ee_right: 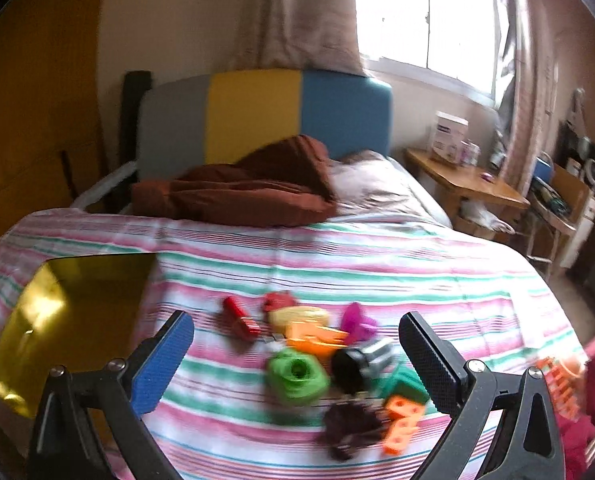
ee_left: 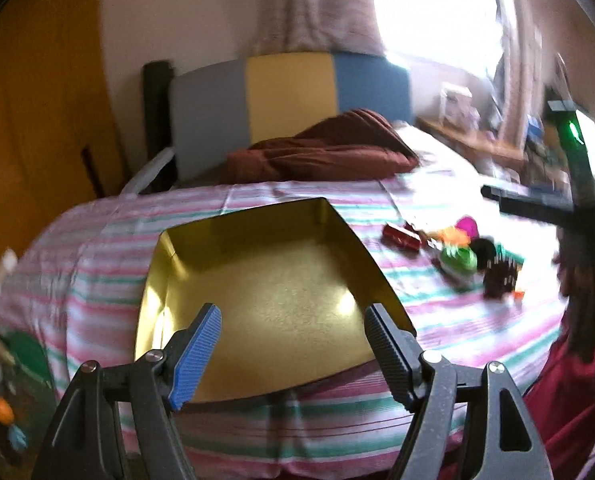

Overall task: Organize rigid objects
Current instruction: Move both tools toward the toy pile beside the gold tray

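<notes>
Right gripper (ee_right: 297, 360): jaws wide, empty, toy pile (ee_right: 325, 364) directly ahead between them.
Left gripper (ee_left: 293, 352): wide, empty, facing gold tray (ee_left: 257, 268).
Nearer hand: right.

The right gripper (ee_right: 297, 340) hangs with jaws wide over a toy pile (ee_right: 321, 360) on the striped bed (ee_right: 417, 264); the gold tray (ee_right: 37, 320) sits at 9 o'clock.

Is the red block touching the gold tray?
Apart. The right wrist view shows striped bedspread between the red block and the gold tray.
</notes>
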`<state>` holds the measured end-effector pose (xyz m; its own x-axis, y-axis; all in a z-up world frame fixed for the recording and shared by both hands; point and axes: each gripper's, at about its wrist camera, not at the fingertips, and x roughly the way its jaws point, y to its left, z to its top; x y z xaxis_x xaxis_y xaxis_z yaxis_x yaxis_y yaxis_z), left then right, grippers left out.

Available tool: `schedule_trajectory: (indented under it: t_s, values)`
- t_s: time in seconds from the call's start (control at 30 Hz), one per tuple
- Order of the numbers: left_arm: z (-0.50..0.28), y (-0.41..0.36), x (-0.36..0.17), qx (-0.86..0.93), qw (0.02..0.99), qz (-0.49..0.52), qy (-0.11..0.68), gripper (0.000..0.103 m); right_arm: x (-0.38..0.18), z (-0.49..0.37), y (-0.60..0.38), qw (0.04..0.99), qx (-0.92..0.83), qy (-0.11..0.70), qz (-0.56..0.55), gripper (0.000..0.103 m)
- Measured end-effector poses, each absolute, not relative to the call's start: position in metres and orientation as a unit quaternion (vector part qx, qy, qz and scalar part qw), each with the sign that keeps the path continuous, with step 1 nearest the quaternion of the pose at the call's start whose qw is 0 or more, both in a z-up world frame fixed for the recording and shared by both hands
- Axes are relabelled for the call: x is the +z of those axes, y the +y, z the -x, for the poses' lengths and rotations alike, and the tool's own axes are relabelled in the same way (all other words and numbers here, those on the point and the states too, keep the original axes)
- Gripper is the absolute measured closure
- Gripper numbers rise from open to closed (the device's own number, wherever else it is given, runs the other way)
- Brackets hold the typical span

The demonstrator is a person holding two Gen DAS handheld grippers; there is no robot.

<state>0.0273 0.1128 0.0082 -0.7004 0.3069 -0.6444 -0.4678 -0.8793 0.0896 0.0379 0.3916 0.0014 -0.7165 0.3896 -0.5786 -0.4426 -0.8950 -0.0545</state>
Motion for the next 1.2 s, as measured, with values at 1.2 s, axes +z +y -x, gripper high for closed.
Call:
schedule_trajectory:
  t_s: [1.2]
  values:
    - [0.110, 0.294, -0.035, 0.760, 0.358, 0.539, 0.053, 0.047, -0.038, -0.080, 0.519, 0.284, 0.872, 0.278, 0.286, 0.000]
